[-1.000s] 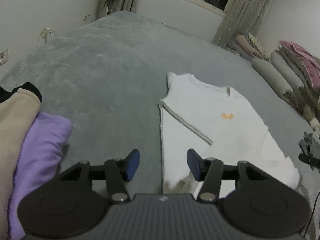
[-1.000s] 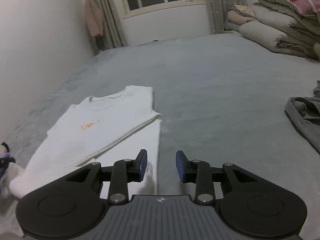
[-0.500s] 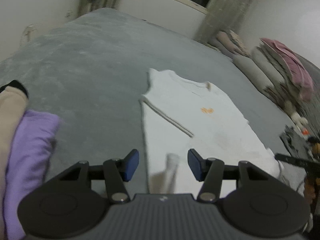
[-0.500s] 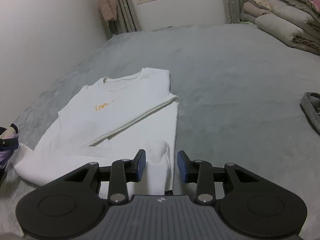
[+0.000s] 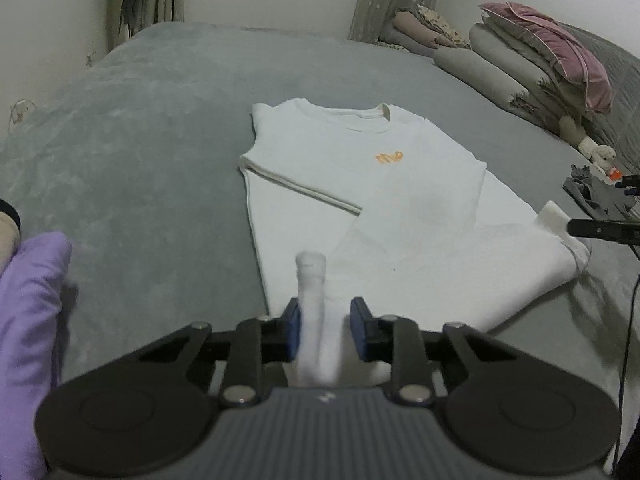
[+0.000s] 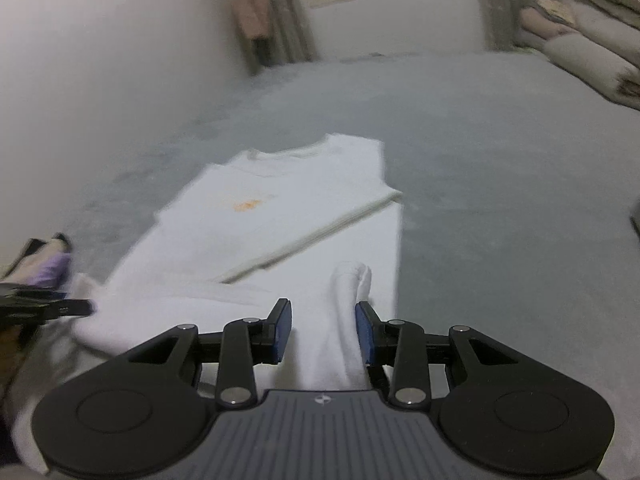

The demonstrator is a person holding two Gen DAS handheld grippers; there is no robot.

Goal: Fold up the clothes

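Left gripper: fingers closing, a raised pinch of the white sweatshirt hem between them; the left pad touches the cloth, the right pad still shows a gap, so no real hold yet. Right gripper: fingers partly open, another bunched ridge of hem between them, resting against the right pad with the left pad well clear; not gripped as far as I can tell. The sweatshirt lies flat, front up, on the grey bed, collar at the far end, orange logo on the chest, both sleeves already folded across the body. Both grippers sit at the near hem, one per corner. Purple garment is just beside the left gripper; the bedding pile is well apart along the far right. Likely next move is lifting the hem toward the collar. Risks: left fingers may catch only the top layer, so the lower layer and a tucked sleeve stay behind and the fold skews. If the right side lifts before it clamps, the ridge slips out and one corner drags. The right view is motion-blurred, so its contact is uncertain.
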